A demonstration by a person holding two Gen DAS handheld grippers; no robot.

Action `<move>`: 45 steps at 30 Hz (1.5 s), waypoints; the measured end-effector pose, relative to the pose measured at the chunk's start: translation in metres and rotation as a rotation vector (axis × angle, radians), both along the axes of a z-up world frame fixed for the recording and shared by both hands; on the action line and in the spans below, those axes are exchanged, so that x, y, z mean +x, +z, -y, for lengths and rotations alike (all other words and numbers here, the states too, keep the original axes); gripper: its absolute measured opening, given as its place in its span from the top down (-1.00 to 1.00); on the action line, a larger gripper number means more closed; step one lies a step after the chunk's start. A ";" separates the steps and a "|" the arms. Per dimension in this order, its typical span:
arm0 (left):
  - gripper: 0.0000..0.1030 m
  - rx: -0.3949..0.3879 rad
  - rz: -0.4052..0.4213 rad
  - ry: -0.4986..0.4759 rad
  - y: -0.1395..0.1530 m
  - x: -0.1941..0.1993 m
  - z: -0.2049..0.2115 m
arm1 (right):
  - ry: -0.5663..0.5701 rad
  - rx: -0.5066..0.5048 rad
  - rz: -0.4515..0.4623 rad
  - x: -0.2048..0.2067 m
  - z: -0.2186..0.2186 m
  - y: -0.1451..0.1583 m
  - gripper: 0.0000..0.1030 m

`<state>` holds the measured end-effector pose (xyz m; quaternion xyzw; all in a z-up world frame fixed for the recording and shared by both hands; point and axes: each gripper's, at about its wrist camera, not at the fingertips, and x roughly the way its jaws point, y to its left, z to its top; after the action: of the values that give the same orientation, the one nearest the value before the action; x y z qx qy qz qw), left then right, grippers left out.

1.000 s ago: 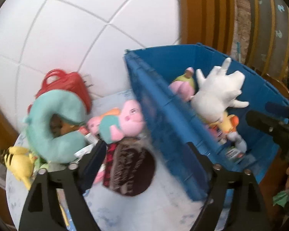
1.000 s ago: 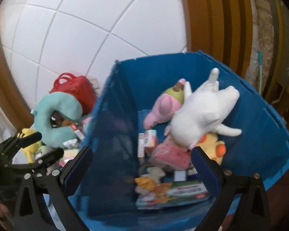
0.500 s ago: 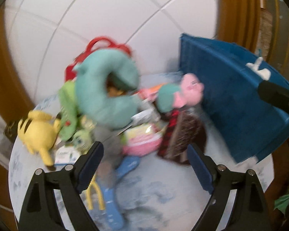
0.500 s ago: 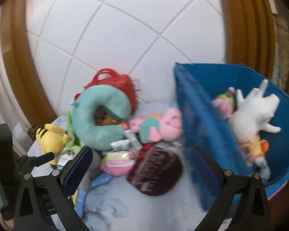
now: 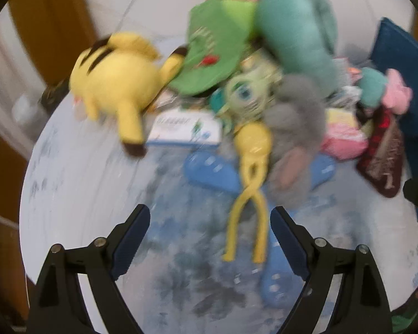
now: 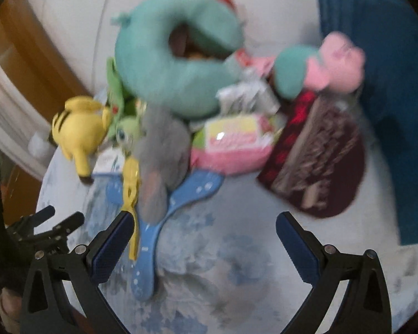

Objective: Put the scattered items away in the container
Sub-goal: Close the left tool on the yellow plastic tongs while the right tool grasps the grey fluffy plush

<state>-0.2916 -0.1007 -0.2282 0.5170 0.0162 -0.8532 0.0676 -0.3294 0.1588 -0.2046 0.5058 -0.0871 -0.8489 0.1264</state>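
A heap of toys lies on the round table (image 5: 78,189). A yellow plush (image 5: 111,80), a green cap (image 5: 211,53), a teal neck pillow (image 5: 295,25), a grey plush (image 5: 295,128) and yellow tongs (image 5: 250,189) show in the left wrist view. My left gripper (image 5: 210,236) is open and empty, just short of the tongs. The right wrist view shows the pillow (image 6: 178,55), a pink packet (image 6: 234,144), a dark red pouch (image 6: 317,164) and the blue container (image 6: 381,83) at right. My right gripper (image 6: 203,239) is open and empty above the table.
A pink and teal plush (image 6: 320,66) leans by the container wall. Blue plastic paddles (image 6: 158,222) lie under the grey plush (image 6: 161,144). A white box (image 5: 184,130) sits by the yellow plush. My left gripper also shows at the lower left of the right wrist view (image 6: 50,225).
Both grippers have swung left, away from the blue container, and come lower toward the toy heap. Both stay open and empty.
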 end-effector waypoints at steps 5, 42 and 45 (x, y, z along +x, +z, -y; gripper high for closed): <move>-0.73 0.005 0.036 0.041 -0.018 0.004 0.008 | 0.087 -0.025 0.073 -0.013 0.026 -0.034 -0.99; 0.35 0.054 0.130 -0.223 -0.070 -0.103 0.010 | -0.114 -0.063 0.097 -0.092 0.080 -0.067 -1.00; 0.35 0.061 0.118 -0.225 -0.066 -0.099 0.016 | -0.092 -0.026 0.091 -0.096 0.096 -0.068 -1.00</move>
<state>-0.3906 -0.1169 -0.2944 0.5668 -0.0200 -0.8225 -0.0435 -0.4254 0.0624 -0.2728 0.5376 -0.1271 -0.8288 0.0895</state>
